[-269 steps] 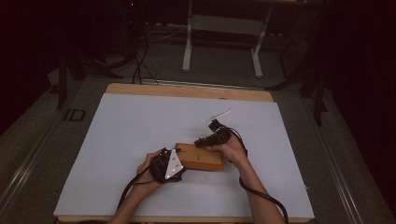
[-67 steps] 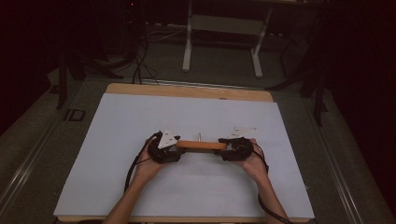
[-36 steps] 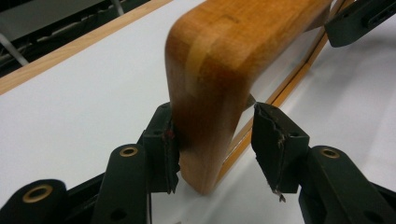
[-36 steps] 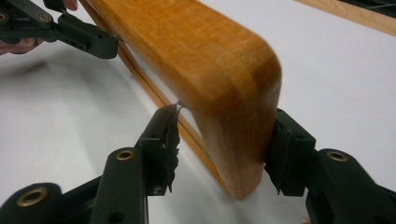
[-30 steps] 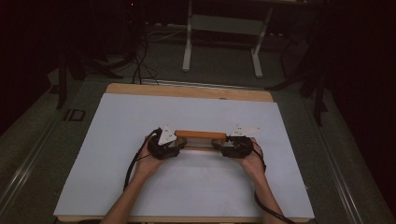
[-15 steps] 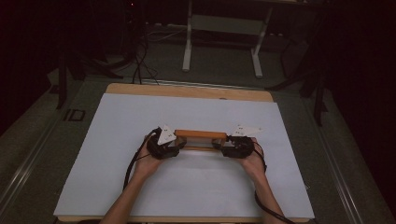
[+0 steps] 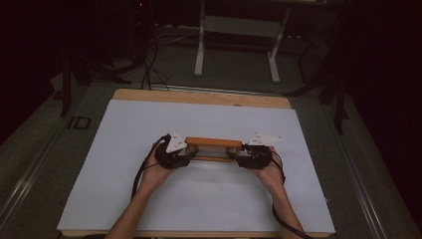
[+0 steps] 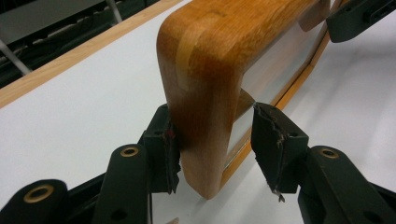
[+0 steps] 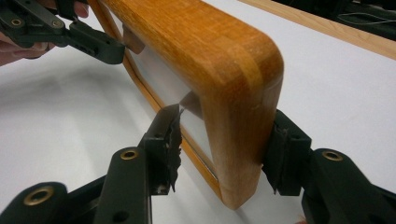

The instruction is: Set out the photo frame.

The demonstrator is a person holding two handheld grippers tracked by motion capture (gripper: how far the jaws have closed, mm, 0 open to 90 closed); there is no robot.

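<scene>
A wooden frame with a pale glassy panel stands on its long edge at the middle of the white table. My left gripper straddles its left end post. In the left gripper view one pad touches the frame and the other stands off it, so the left gripper is open. My right gripper straddles the right end post. There the far pad rests on the wood and the near pad is apart, so the right gripper is open too.
The white sheet lies on a wooden tabletop whose bare edge shows at the back. Beyond it stand a grey desk frame and cables on a dark floor. Both forearms come in from the bottom edge.
The frame lay flat nine seconds ago and now stands on edge, held at both ends. It moved slightly away from the person. Over the last half second nothing visibly shifted.
</scene>
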